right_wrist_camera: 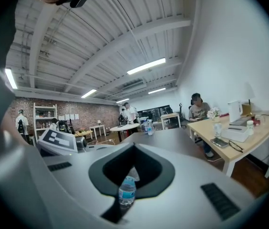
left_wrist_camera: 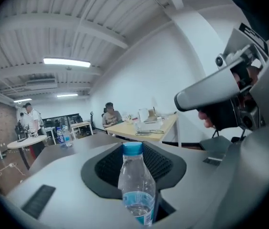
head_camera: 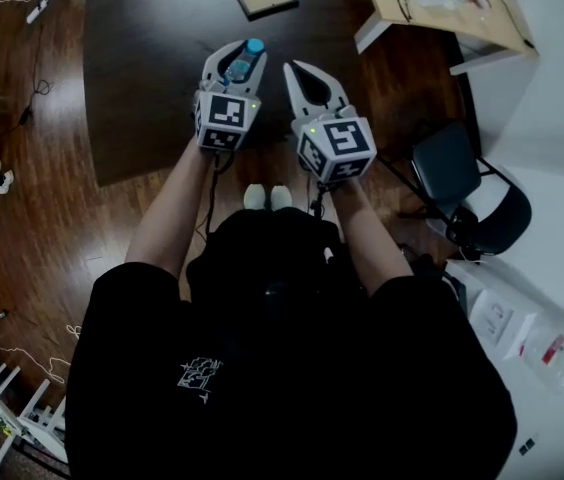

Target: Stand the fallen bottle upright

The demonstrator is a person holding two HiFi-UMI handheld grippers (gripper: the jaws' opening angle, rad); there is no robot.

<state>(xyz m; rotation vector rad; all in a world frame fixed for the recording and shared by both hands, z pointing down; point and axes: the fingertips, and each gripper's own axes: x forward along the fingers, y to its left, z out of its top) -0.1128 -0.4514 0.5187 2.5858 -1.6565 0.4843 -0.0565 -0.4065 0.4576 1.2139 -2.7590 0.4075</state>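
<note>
Left tool [head_camera: 236, 56] clamps the bottle [head_camera: 243, 65]; right tool [head_camera: 299, 68] alongside, jaws ajar.

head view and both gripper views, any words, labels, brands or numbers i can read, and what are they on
No text can be read in any view.
Blue label on the clear plastic bottle with a blue cap: blurred, unreadable.
White print on the black T-shirt: too small to read.
Black-and-white square marker cubes: patterns, not letters.
Pale sheets on the brick wall: too small to read.
</note>
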